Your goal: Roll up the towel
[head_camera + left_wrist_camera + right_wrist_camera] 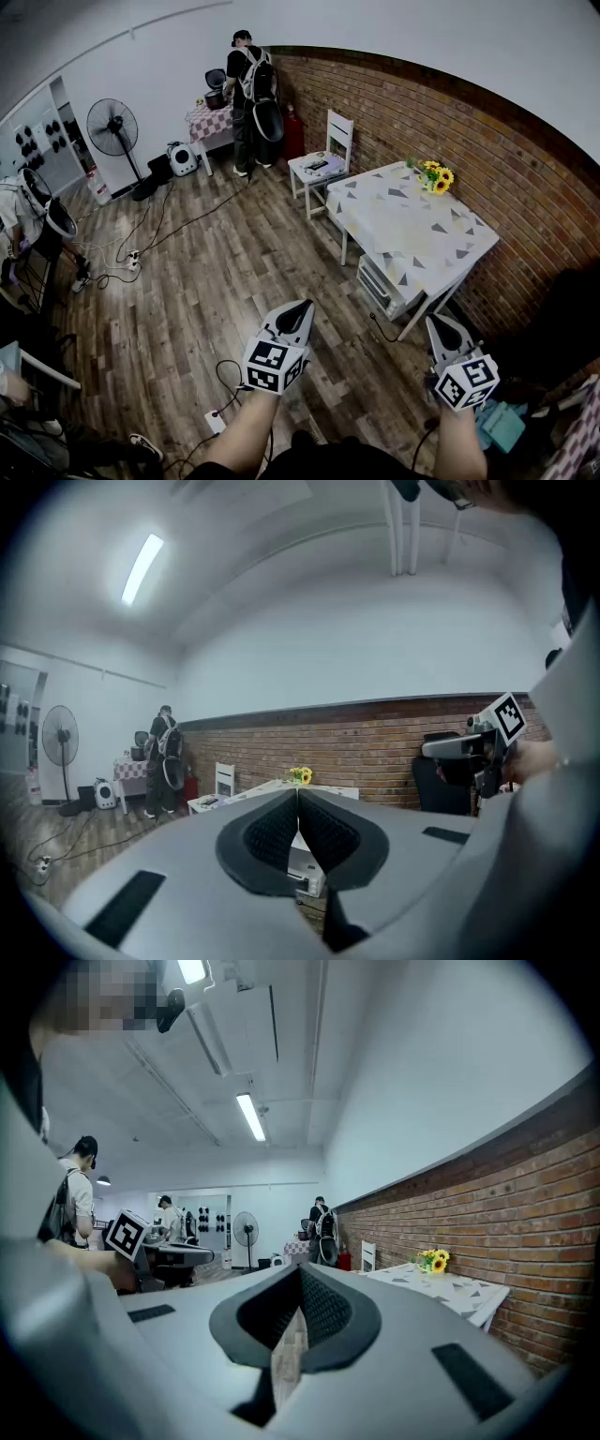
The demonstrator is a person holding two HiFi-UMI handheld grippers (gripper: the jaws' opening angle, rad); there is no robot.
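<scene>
The person is standing on the wooden floor and holding both grippers out ahead, roughly level. The left gripper is showing its jaws pressed together with nothing between them; in the left gripper view its dark pads are meeting along one line. The right gripper is pinched together in the same way and gripping nothing. The two are sitting side by side, well apart, both pointing toward the table, which is standing against the brick wall under a pale cloth with grey triangles. A bunch of sunflowers is resting at the table's far corner by the wall, a white chair is standing just beyond the table, and a white box-like appliance is sitting underneath it. Farther back another person is standing at a small checked table, and a fan is standing to the left with cables trailing over the floor. I cannot tell where the towel is lying; a teal thing is poking in low at the right, just beside the right gripper, too cut off to name
</scene>
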